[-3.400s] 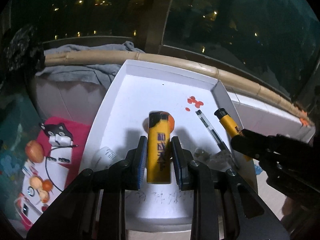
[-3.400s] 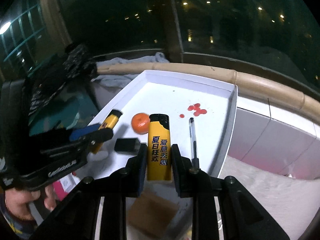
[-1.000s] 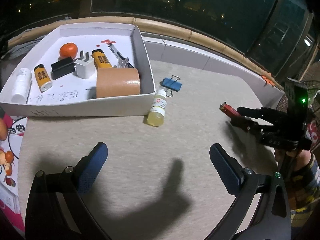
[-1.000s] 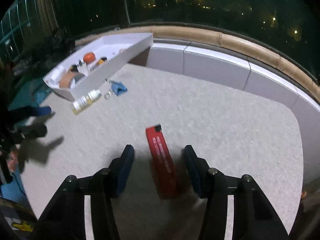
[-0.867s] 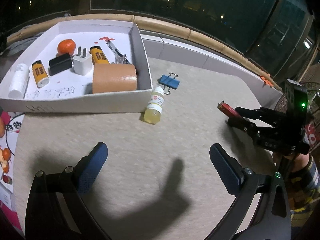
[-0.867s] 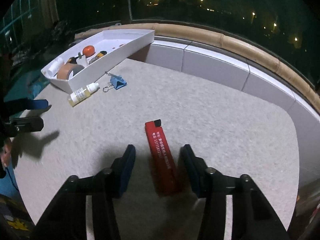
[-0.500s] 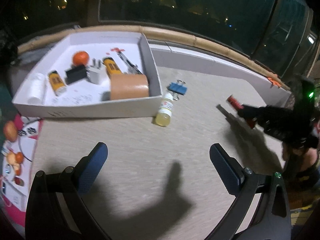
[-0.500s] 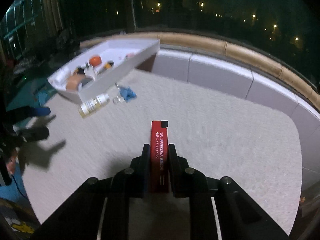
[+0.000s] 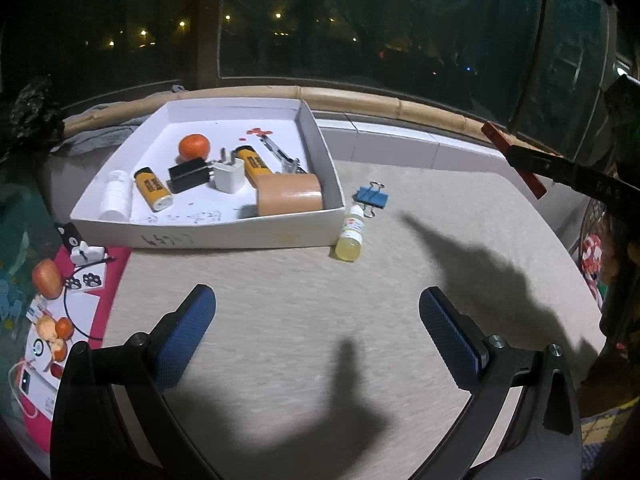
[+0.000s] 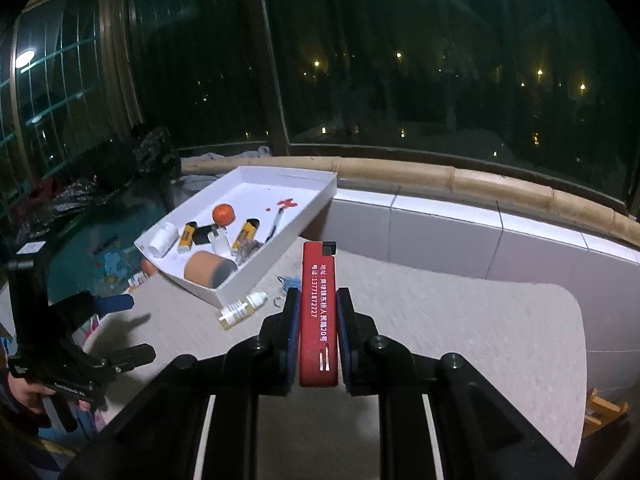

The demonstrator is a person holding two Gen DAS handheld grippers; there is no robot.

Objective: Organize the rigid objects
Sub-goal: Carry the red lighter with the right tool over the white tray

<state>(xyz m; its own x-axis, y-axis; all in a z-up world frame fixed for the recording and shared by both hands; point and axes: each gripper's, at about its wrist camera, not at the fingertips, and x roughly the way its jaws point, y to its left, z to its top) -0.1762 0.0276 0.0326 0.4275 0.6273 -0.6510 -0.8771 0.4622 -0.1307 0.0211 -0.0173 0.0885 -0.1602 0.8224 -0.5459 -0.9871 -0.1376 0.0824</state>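
My right gripper is shut on a red lighter and holds it above the beige table; it shows at the right of the left wrist view. My left gripper is open and empty over the table's near part. A white tray holds two yellow lighters, an orange, a white plug, a black block, a white bottle, a pen and a tape roll. A small yellow bottle and a blue binder clip lie just right of the tray.
A red card with fruit pictures and a cat figure lies at the table's left edge. A white tiled ledge with a bamboo rail runs behind the table, below dark windows. Grey cloth lies behind the tray.
My right gripper closed on the red lighter and lifted it off the table. My left gripper stayed open and tilted back, so the tray now sits more central.
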